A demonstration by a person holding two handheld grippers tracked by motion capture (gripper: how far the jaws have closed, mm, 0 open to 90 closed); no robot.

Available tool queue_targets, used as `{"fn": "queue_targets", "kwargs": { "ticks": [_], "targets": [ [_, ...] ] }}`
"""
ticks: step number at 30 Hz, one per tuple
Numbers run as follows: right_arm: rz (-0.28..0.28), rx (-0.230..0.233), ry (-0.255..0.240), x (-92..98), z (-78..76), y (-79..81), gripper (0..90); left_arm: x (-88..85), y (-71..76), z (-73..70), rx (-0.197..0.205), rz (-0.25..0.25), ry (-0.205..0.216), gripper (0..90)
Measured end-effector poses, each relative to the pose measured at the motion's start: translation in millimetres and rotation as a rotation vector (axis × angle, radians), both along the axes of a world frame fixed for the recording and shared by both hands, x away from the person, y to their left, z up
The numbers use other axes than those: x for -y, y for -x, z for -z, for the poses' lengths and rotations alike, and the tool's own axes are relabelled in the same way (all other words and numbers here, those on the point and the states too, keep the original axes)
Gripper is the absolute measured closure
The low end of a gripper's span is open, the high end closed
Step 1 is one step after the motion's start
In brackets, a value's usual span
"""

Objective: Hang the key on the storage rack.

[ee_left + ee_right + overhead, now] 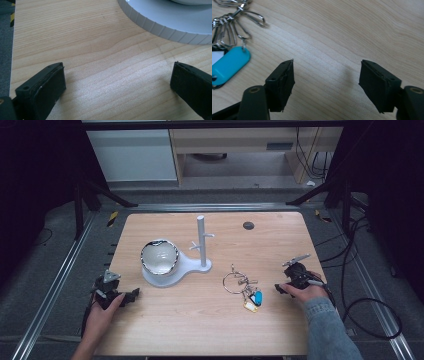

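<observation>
The bunch of metal key rings with blue and yellow plastic tags (246,290) lies right of centre on the wooden counter (200,330), just left of the right gripper (286,287), whose fingers (280,82) are spread and empty; the left gripper (127,297) is likewise spread. Light, loose and jangly, it is probably best pinched at the large ring

Key bunch (243,287) right of bowl (159,257) on stand base (187,266), mid-table (200,330).

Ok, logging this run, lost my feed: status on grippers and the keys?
Both grippers open, empty: left gripper, right gripper. Key bunch flat on table, just left of right gripper. Nothing between them.
</observation>
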State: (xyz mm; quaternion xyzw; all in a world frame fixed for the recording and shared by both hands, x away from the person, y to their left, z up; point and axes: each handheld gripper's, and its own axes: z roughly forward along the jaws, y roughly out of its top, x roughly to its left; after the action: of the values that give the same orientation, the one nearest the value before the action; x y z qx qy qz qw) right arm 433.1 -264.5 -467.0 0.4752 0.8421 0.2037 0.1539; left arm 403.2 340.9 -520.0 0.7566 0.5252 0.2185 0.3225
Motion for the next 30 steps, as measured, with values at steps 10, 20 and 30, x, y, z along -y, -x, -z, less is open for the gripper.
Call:
{"fn": "queue_targets", "kwargs": {
  "ticks": [10,20,30],
  "targets": [
    [-0.167,-0.09,0.054,-22.7,-19.7,-7.0,50.0,0.0,0.1,0.0,0.0,0.0,0.0,0.0],
    [-0.298,-0.14,0.087,-51.9,-26.8,-20.0,69.4,0.0,0.3,0.0,0.0,0.0,0.0,0.0],
    [-0.424,-0.192,0.173,-86.7,-27.0,-37.6,71.6,0.0,0.3,0.0,0.0,-0.001,0.0,0.0]
  ]
}}
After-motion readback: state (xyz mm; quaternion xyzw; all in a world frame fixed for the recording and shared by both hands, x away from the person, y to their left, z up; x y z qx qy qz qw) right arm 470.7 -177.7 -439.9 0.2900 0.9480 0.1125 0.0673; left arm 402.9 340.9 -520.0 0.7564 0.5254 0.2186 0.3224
